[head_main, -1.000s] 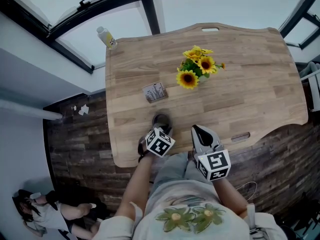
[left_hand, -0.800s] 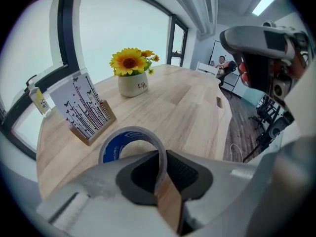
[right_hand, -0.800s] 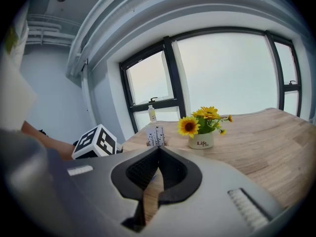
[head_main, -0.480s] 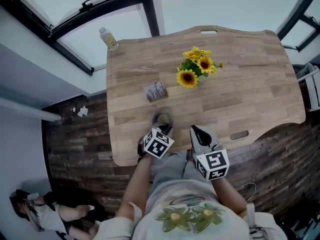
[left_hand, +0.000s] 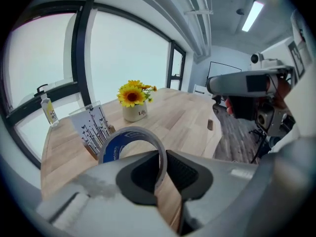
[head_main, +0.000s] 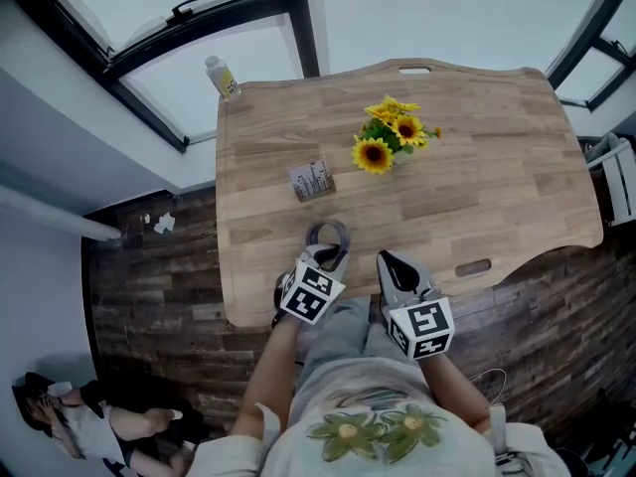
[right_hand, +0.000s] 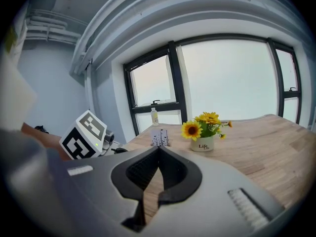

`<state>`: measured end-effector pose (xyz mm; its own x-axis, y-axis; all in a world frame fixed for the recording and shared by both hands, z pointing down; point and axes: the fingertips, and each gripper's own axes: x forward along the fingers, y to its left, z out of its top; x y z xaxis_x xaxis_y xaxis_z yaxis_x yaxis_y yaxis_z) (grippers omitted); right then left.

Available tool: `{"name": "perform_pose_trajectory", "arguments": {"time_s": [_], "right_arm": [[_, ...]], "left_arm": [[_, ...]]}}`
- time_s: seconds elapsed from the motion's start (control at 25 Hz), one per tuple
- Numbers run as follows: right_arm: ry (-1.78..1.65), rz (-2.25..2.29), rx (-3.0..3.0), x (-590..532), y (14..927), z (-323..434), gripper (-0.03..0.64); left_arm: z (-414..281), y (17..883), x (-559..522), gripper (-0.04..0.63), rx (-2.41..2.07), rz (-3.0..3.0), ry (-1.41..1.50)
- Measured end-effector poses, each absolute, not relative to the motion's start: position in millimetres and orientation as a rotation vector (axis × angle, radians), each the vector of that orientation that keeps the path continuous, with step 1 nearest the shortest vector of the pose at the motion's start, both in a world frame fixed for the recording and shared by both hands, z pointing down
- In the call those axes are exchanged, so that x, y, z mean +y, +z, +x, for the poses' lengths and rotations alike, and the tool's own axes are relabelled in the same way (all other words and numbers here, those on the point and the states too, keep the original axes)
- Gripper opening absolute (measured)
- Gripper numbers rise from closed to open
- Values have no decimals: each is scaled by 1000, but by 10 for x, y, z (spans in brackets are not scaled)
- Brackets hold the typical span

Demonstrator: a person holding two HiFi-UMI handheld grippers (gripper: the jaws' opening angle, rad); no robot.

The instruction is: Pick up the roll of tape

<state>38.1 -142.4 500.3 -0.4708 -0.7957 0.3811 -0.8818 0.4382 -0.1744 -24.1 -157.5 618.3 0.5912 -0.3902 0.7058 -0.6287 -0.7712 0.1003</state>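
Roll of tape point(left_hand: 114, 149) looked a light, stiff ring with a slick face, best taken across its wall. Left gripper point(left_hand: 163, 169) pinched that wall narrowly, holding the roll upright at the table's point(head_main: 497, 167) 6 o'clock edge. Sunflowers point(head_main: 390, 137) stood at its 1 o'clock. Right gripper point(right_hand: 157, 172) was closed, empty.

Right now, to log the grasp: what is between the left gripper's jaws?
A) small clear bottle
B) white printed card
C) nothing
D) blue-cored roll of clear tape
D: the left gripper is shut on the wall of the blue-cored roll of clear tape.
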Motion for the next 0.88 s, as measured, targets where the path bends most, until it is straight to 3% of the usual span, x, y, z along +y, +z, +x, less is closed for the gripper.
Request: {"name": "perform_pose_trajectory", "arguments": {"time_s": [0.88], "right_arm": [[443, 1497, -2490, -1065, 4706, 351, 0]], "left_arm": [[-134, 5002, -1173, 52, -910, 2728, 490]]}}
